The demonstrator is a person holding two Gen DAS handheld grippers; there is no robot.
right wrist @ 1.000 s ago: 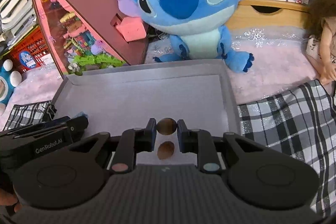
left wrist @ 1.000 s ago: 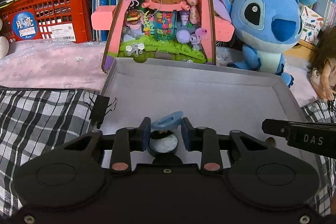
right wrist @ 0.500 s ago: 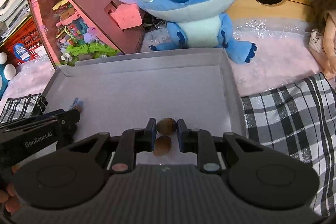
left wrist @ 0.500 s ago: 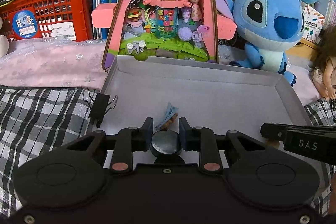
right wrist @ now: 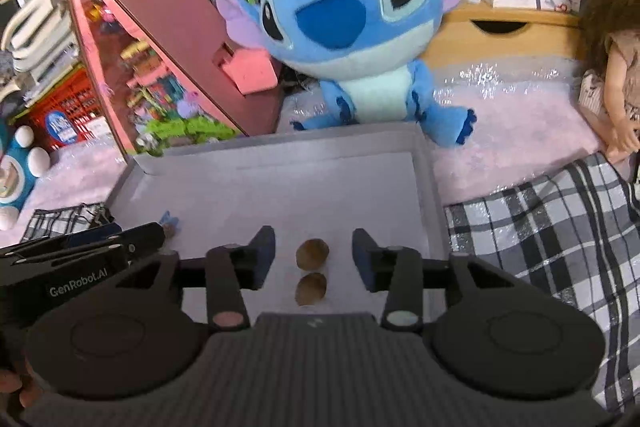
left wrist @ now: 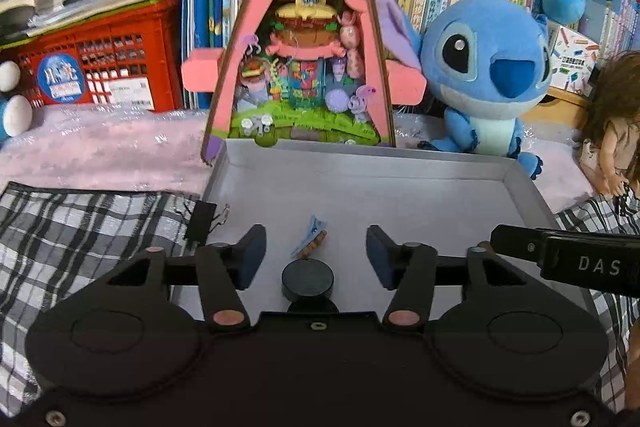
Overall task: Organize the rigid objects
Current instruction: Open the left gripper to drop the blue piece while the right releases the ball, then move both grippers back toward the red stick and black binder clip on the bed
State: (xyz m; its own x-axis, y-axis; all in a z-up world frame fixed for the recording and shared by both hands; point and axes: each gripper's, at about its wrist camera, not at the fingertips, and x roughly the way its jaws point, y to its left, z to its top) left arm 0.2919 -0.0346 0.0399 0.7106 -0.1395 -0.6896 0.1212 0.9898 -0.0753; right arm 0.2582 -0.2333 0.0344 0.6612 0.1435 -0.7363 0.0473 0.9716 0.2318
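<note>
Here, going left to right in the left wrist view, a black binder clip [left wrist: 204, 221] sits on the left rim of the grey tray [left wrist: 400, 167], probably to pinch that cardboard wall upright. Right of it, at lower centre, the left gripper [left wrist: 316, 253] has its fingers apart and opening, nothing pressed between them. In the gap lies a small blue hair clip [left wrist: 310, 237], on the tray floor and tilted on its side, and nearer the camera a black round puck [left wrist: 307, 281] sits flat. Both look set down in the tray's near-left part, which fits a sorting job: small hard things gathered into one walled container so they cannot roll off onto the plaid cloth [left wrist: 92, 227] around it.

In the right wrist view the other tool juts in from the lower left of the frame. At lower centre the right gripper [right wrist: 314, 257] also has its fingers parted and opening, clear of everything. Two brown shell-like pieces [right wrist: 312, 251] lie one behind the other on the tray floor in that gap, near the right wall, apparently kept as a pair and well apart from the clip and puck. At upper centre a blue plush toy [right wrist: 352, 27] sits behind the tray, soft and so probably no part of the sorting
</note>
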